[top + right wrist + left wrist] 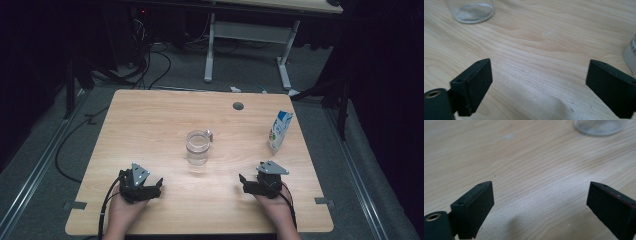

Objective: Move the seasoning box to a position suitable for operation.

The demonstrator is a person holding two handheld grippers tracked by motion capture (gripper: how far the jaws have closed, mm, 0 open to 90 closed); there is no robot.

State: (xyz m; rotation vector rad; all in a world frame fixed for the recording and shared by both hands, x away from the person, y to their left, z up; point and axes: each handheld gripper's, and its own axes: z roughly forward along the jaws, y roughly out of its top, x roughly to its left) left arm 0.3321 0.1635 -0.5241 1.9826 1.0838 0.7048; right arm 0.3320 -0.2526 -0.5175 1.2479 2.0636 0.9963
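Observation:
A clear glass mug with a small handle stands upright in the middle of the wooden table. A blue and white carton stands upright near the right edge. My left gripper rests low on the table at the front left, open, with only bare wood between its jaws. My right gripper sits at the front right, open as well, nothing between its jaws. The mug's base lies ahead in the left gripper view. In the right gripper view the mug's base is at the top left and the carton's edge at the right.
A round grey cable hole marks the far side of the table. Beyond the table stand a white desk frame and loose cables on the floor. Metal brackets stick out at the table's front corners.

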